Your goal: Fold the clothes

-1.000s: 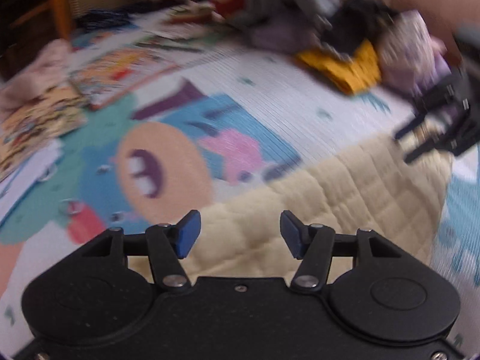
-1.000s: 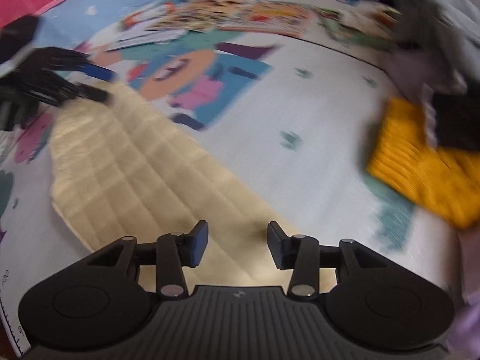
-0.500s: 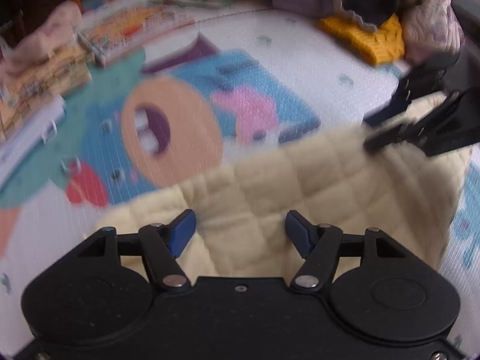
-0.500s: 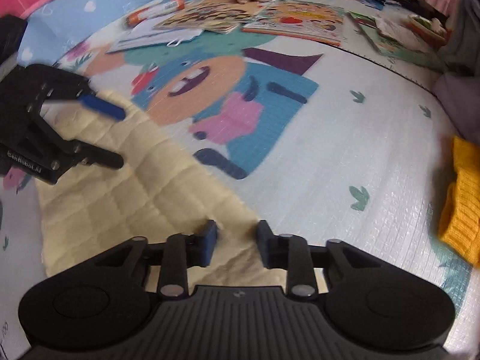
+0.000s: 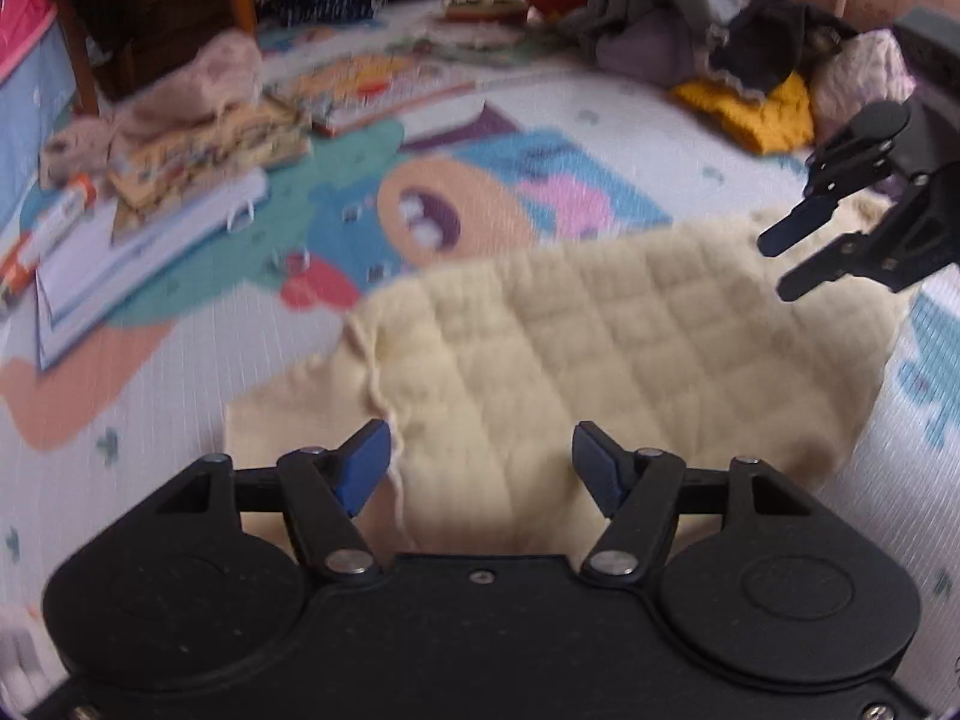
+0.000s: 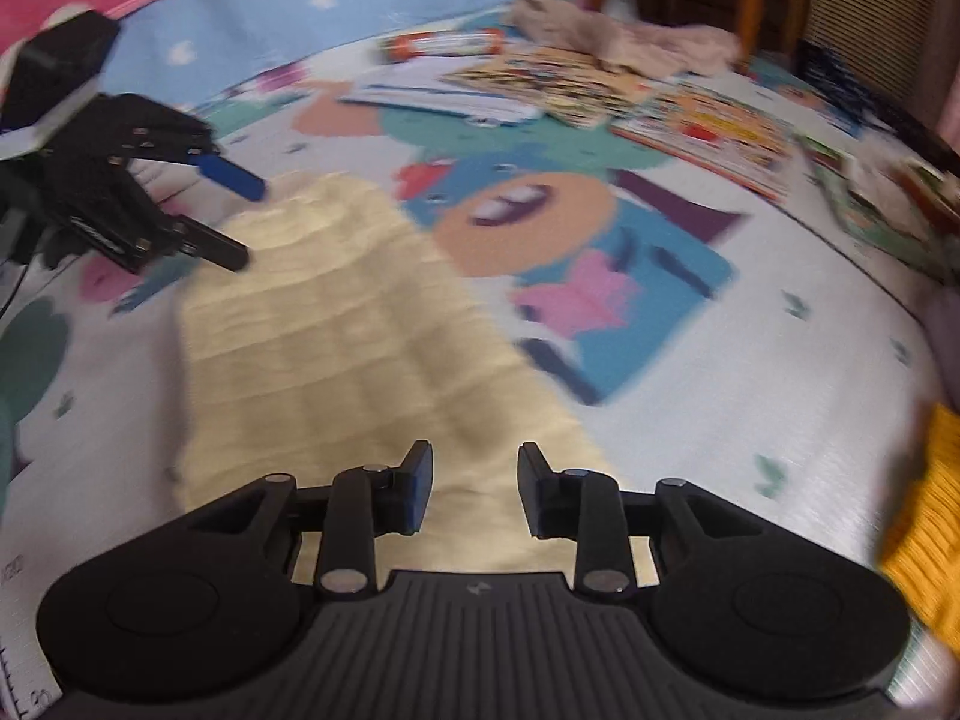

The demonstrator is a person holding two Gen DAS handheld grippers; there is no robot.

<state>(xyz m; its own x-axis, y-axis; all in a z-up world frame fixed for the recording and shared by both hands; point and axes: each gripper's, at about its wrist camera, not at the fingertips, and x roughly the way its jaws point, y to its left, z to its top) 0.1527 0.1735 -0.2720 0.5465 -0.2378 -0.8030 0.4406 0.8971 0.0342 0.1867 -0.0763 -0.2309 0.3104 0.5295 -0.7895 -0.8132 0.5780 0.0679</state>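
Garment: cream quilted garment (image 5: 612, 360), spread flat on the printed play mat (image 5: 600, 120), directly ahead of both grippers; frames are blurred, so the exact kind of garment cannot be told.
Left gripper (image 5: 474, 468): pitched down over the near left part of the garment; blue-padded fingers stand well apart, nothing pinched between them; a loose seam edge runs just beside the left pad.
Right gripper (image 6: 474, 489): pitched down over the near right edge of the garment; jaws opening, a narrow gap between the pads, cloth visible below the gap but not pressed by them.
Cross view: each gripper appears in the other's camera, poised over the opposite end of the garment.
Far left: stacked picture books (image 5: 198, 150) with a pinkish cloth (image 5: 198, 84) on top.
Far right: pile of clothes (image 5: 690, 18), a yellow knit (image 5: 756, 114) at its near edge.
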